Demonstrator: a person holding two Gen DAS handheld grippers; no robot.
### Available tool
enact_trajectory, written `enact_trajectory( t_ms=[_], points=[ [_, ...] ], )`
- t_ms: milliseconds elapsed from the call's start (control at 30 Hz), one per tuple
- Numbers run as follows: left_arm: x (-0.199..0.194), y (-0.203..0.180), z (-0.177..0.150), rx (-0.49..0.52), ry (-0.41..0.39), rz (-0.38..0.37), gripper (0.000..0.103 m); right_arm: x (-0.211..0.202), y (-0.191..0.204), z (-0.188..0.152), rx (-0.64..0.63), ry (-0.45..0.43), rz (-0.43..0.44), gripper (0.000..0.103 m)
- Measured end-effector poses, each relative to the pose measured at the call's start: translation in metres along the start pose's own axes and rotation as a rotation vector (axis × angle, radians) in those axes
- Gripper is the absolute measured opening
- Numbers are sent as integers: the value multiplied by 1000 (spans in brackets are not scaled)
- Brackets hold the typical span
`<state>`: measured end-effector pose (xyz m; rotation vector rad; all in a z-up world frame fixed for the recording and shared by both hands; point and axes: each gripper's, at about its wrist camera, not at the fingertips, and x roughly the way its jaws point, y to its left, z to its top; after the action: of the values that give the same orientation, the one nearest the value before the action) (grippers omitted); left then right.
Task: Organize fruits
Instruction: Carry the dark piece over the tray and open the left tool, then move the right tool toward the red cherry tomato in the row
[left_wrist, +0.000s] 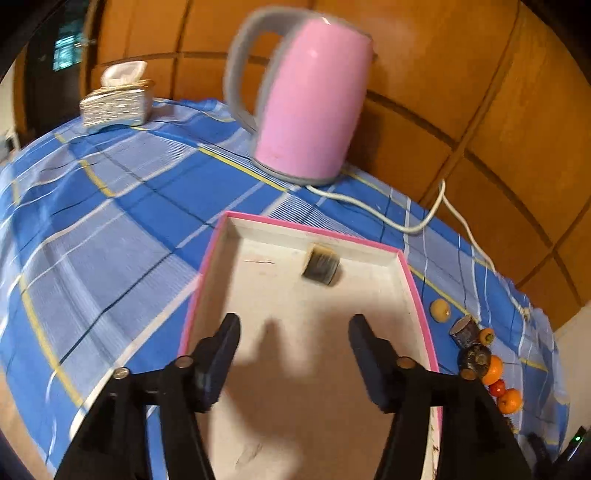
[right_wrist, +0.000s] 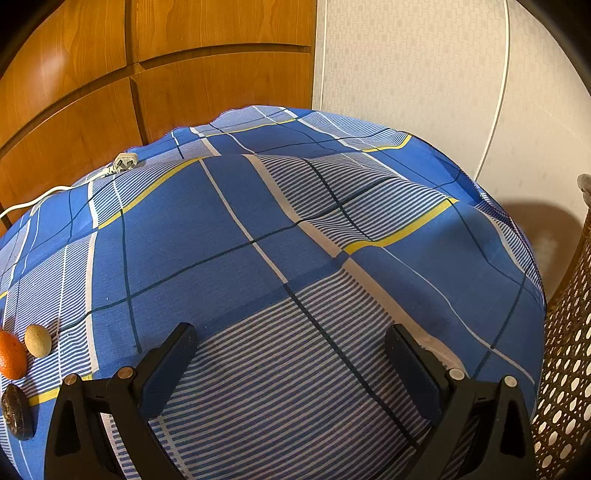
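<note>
My left gripper (left_wrist: 294, 325) is open and empty above a white tray with a pink rim (left_wrist: 421, 291). A small dark block (left_wrist: 320, 266) lies at the tray's far end. To the tray's right lies a row of fruit: a tan one (left_wrist: 440, 310), a dark cylinder (left_wrist: 464, 331), a dark round one (left_wrist: 474, 359), oranges (left_wrist: 494, 370) (left_wrist: 510, 401) and a small red one (left_wrist: 497, 387). My right gripper (right_wrist: 291, 338) is open and empty over bare cloth. An orange (right_wrist: 12, 355), a tan fruit (right_wrist: 37, 340) and a dark fruit (right_wrist: 16, 411) lie at its far left.
A pink kettle (left_wrist: 306, 99) stands behind the tray, its white cord (left_wrist: 417, 225) trailing right to a plug (right_wrist: 123, 164). A tissue box (left_wrist: 116, 101) sits far left. Wooden panels back the blue plaid tablecloth (right_wrist: 295, 229). A wicker basket (right_wrist: 569, 369) stands off the table's right edge.
</note>
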<state>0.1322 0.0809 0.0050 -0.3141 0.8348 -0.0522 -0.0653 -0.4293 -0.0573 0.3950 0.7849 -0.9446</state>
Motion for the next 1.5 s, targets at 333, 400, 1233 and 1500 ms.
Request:
enact_trajectory(
  t_ms=[333,400,1233,1500],
  points=[
    [-65,61,-37,-167,-93,128,80,0,1,0,2,0,0,103],
    [-65,73,-46,-214,-75,152,80,-1,1,0,2,0,0,103],
    [-54,84,-116,-281,9,165,92,-7,5,-2,-24,25,10,103],
    [-54,83,-118,-276,16,155,94,-24,28,-5,-136,84,140,101]
  ],
)
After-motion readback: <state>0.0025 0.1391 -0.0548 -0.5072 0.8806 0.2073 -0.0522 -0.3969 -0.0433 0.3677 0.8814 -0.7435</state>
